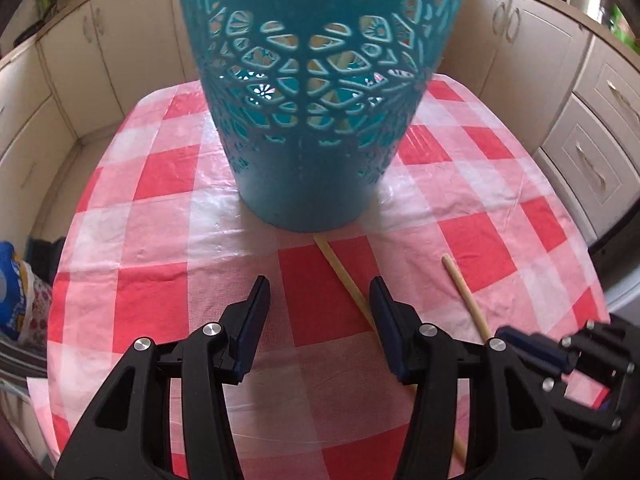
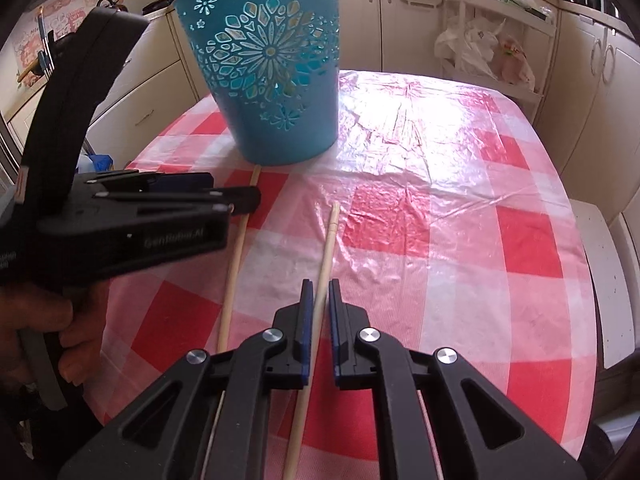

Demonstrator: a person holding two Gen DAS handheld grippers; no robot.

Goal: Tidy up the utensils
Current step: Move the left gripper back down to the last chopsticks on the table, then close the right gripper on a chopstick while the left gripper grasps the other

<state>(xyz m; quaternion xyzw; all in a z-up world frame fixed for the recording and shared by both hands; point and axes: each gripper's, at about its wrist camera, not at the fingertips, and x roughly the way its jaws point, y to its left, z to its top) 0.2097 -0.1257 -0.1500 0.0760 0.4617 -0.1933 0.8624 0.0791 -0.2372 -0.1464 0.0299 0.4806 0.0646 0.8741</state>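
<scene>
Chopsticks, two in number, lie on a tabletop (image 2: 460, 168) covered by a red-and-white checked plastic cloth, in front of an upright teal basket (image 2: 272, 80) with floral cut-out walls. The left chopstick (image 2: 240, 248) has its far tip just at the foot of the basket; the right chopstick (image 2: 326, 248) lies beside it, its far tip well short of the basket. Right hand-held gripper (image 2: 318, 300): jaws drawn nearly together on the right chopstick, which passes between the blue pads and runs on beneath the gripper body; whether the stick is off the cloth cannot be told. Left hand-held gripper (image 1: 318, 300): jaws about half open and holding nothing, poised over the cloth, with the left chopstick (image 1: 344, 276) passing under its right finger; whether the finger touches the stick cannot be told. In the left wrist view the basket (image 1: 312, 120) fills the upper centre, the right chopstick (image 1: 466, 300) runs toward the right hand-held gripper (image 1: 532, 350) at the lower right edge. In the right wrist view the left hand-held gripper (image 2: 240, 196) is seen side-on, held by a person's hand (image 2: 48, 328). Cream kitchen cabinets (image 2: 592, 80) surround the table.
</scene>
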